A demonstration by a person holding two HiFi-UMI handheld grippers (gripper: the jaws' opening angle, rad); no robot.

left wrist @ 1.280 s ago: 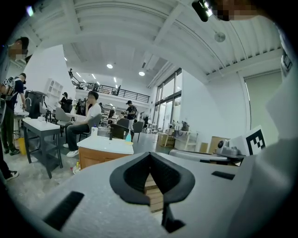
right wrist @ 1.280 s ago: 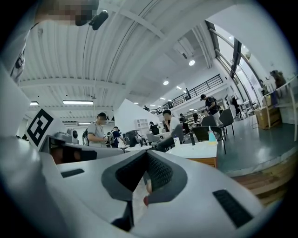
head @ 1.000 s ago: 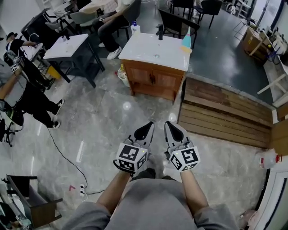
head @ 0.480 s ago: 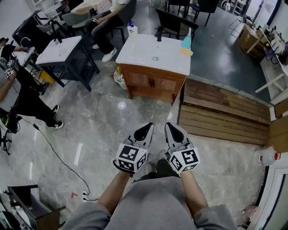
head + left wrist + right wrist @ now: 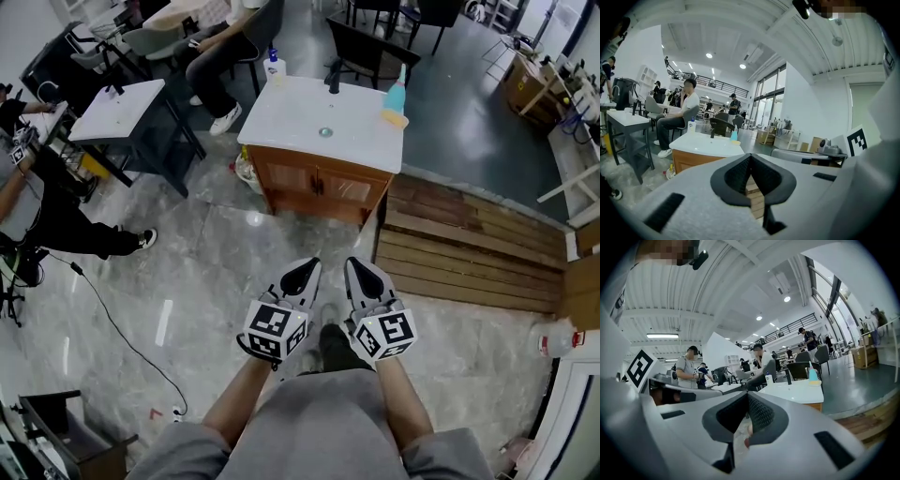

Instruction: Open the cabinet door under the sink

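Left gripper (image 5: 302, 275) and right gripper (image 5: 364, 274) are both closed and empty, well short of the cabinet (image 5: 317, 186).

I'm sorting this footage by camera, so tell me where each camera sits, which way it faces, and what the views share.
Head view: on the person's head, looking steeply down at floor and sink cabinet; both arms, left gripper and right gripper show.
Left gripper view: on that gripper, facing the cabinet along its shut jaws.
Right gripper view: likewise, on the right gripper, jaws shut.
Shared: all three see the cabinet's white top.
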